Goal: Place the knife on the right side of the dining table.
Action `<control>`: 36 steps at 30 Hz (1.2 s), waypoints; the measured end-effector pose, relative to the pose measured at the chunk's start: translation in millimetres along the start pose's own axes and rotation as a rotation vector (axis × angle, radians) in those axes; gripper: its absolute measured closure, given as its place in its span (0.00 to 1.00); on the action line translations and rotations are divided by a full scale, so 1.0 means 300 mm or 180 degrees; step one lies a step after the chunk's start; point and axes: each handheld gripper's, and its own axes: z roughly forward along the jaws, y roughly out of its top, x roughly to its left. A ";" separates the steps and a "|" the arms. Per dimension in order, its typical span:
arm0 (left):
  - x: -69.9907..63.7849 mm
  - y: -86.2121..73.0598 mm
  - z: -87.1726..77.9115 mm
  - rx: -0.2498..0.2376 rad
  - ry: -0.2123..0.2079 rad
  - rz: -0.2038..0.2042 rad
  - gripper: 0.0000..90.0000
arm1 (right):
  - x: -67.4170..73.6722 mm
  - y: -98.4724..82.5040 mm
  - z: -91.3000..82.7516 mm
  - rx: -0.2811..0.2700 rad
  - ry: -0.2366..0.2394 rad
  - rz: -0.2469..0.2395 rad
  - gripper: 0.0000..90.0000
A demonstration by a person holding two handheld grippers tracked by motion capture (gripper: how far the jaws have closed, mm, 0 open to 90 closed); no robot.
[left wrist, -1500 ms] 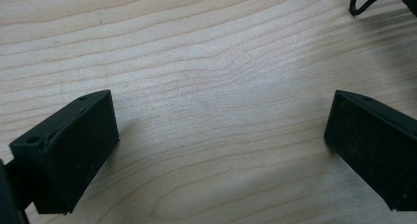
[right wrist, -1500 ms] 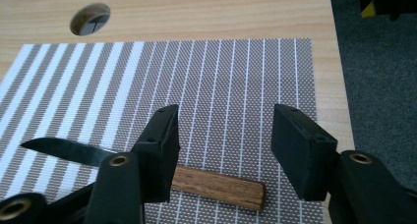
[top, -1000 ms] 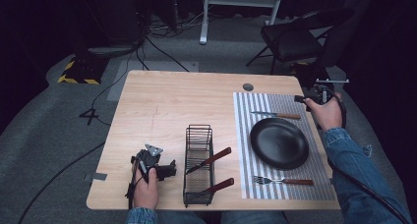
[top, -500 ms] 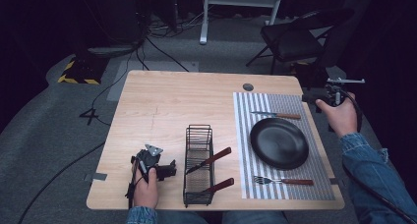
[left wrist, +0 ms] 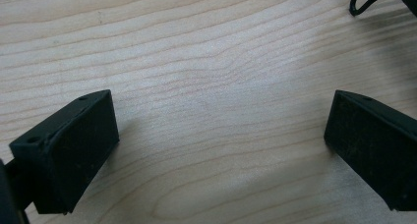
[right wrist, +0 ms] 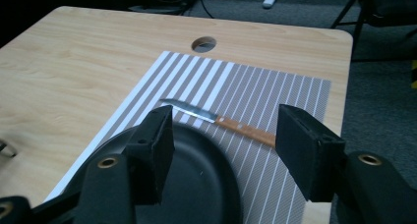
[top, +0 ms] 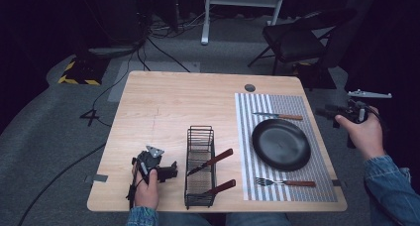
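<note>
Left tongs (top: 168,171) spread, empty, resting on the surface (top: 173,102) near its front-left corner. Right tongs (right wrist: 221,145) spread, empty, off the right edge. Knife (right wrist: 221,120) lies on the striped mat (right wrist: 290,91) behind the black plate (top: 281,144). Setting looks complete; next move probably withdrawal or another utensil from the wire rack (top: 200,166).

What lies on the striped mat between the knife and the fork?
The black plate lies between the knife and the fork on the striped mat, in the high view.
</note>
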 end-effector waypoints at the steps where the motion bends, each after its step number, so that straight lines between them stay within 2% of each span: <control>1: -0.001 -0.001 0.000 0.0000 0.0000 -0.0010 0.00 | 0.010 -0.027 -0.027 -0.0035 0.0043 0.0002 0.44; 5: -0.001 -0.001 0.000 -0.0002 -0.0001 -0.0010 0.00 | 0.025 -0.069 -0.058 -0.0056 0.0069 -0.0023 0.44; 6: -0.001 -0.001 0.000 -0.0001 0.0000 -0.0011 0.00 | 0.035 -0.109 -0.076 -0.0063 0.0068 -0.0048 0.43; 8: -0.001 0.000 0.000 0.0000 0.0001 -0.0011 0.00 | 0.038 -0.123 -0.080 -0.0053 0.0078 -0.0041 0.43; 12: -0.001 -0.001 0.000 0.0001 0.0001 -0.0011 0.00 | 0.048 -0.205 -0.084 0.0012 0.0063 -0.0031 0.43; 19: -0.002 -0.001 -0.001 0.0000 -0.0004 -0.0007 0.00 | 0.045 -0.332 -0.057 0.0127 -0.0019 -0.0031 0.43; 23: -0.002 -0.001 0.000 -0.0003 -0.0009 -0.0007 0.00 | 0.056 -0.389 -0.045 0.0109 -0.0235 -0.0208 0.42; 24: -0.001 0.000 0.000 -0.0001 -0.0007 0.0004 0.00 | 0.057 -0.430 -0.034 0.0063 -0.0250 -0.0196 0.42; 26: -0.002 0.000 0.000 -0.0002 -0.0011 -0.0003 0.00 | 0.056 -0.444 -0.030 0.0031 -0.0241 -0.0171 0.42; 28: -0.002 0.000 0.000 -0.0002 -0.0012 -0.0003 0.00 | 0.055 -0.504 -0.015 -0.0013 -0.0294 -0.0130 0.42; 30: -0.002 0.000 0.000 -0.0002 -0.0010 -0.0002 0.00 | 0.055 -0.515 -0.012 -0.0033 -0.0300 -0.0134 0.42; 31: -0.002 0.000 0.000 -0.0002 -0.0010 -0.0002 0.00 | 0.055 -0.539 -0.005 -0.0043 -0.0293 -0.0126 0.42; 36: -0.001 0.001 0.001 -0.0002 -0.0021 0.0009 0.00 | 0.050 -0.578 0.014 0.0033 -0.0279 -0.0081 0.40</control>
